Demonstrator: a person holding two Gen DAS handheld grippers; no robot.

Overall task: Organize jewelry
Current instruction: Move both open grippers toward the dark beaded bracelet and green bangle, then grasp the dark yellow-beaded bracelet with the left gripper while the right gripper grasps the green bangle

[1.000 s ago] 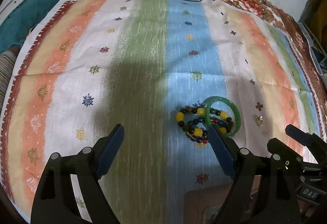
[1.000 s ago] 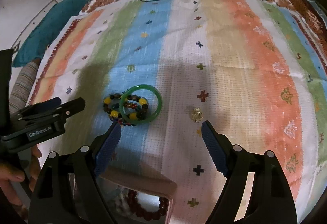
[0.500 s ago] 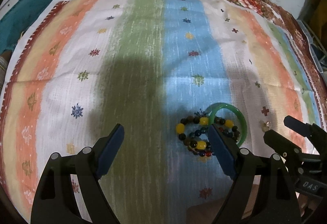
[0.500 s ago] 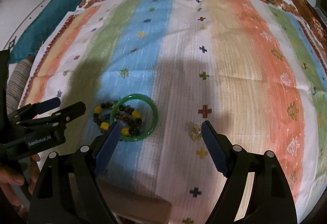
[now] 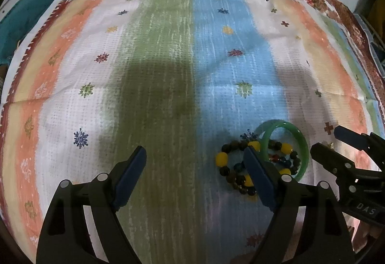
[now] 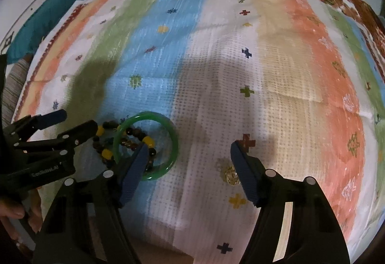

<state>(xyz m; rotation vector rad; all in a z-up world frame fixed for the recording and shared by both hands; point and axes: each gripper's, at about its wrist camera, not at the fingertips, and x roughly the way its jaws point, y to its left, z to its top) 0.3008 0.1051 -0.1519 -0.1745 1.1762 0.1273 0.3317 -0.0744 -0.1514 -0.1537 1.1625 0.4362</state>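
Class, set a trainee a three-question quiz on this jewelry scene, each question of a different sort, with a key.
1. True or false: the green bangle lies overlapping the beaded bracelet.
2. What are the left tongs holding? A) the bangle B) the beads C) nothing
3. Fill in: the small gold trinket lies beside the inner fingertip of the ____ tongs.

Key: 1 true; 2 C; 3 right. All pieces rest on the striped cloth, and both tongs stand open.
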